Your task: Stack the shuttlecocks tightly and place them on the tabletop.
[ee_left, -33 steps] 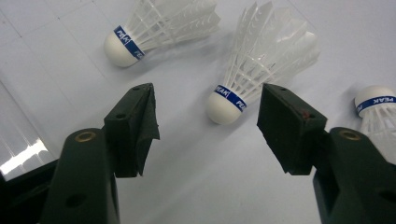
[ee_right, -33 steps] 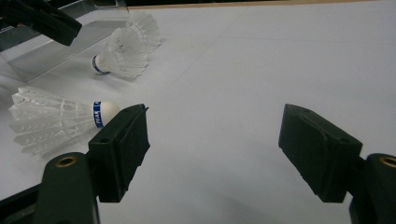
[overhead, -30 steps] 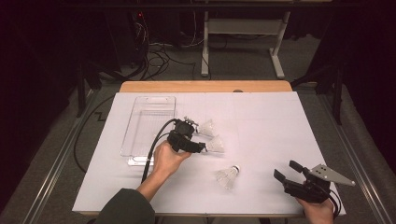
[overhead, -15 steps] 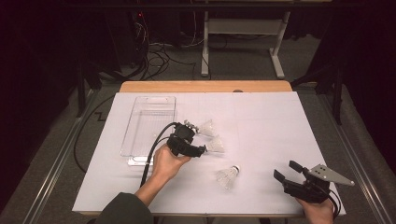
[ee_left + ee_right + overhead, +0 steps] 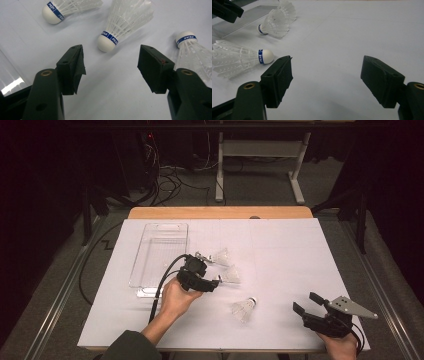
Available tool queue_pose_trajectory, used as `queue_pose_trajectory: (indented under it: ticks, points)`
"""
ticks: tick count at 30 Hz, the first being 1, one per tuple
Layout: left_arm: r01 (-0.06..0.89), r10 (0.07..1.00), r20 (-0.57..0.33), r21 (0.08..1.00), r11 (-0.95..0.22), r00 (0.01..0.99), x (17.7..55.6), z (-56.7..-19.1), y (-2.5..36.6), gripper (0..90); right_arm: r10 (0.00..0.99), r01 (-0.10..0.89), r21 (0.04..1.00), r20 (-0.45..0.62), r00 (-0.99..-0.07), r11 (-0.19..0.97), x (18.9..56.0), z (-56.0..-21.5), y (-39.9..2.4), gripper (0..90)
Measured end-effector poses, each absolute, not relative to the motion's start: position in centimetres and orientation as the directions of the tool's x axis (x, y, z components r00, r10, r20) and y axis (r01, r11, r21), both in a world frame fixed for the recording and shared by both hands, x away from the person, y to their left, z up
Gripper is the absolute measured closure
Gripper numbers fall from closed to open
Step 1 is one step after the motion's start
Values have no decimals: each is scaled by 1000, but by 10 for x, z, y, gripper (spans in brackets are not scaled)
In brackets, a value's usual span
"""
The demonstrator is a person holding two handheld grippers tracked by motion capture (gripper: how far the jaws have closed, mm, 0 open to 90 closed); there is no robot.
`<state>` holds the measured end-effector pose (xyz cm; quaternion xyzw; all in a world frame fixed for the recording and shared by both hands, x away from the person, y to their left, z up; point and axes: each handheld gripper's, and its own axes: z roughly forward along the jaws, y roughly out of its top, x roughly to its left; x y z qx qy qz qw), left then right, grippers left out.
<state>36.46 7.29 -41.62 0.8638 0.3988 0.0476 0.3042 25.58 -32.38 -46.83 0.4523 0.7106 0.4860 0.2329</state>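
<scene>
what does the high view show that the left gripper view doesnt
The high view alone takes in the clear plastic tray, the wooden table edge, the cabled floor behind, the person's left hand and the right claw, open near the table's front edge. The left gripper view alone gives the close detail: blue bands with lettering round the white cork tips, and the left claw open with nothing between its pads, the middle shuttlecock just ahead. Both share the three shuttlecocks lying on the white sheet.
</scene>
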Motion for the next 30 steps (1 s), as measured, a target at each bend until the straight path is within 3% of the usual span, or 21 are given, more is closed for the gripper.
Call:
queue_pose_trajectory:
  ticks: [30]
  points:
    - [642,705,-148,570,-512,694,345,-421,77,384,868,422,899,112,-484,119,256,-468,-324,258]
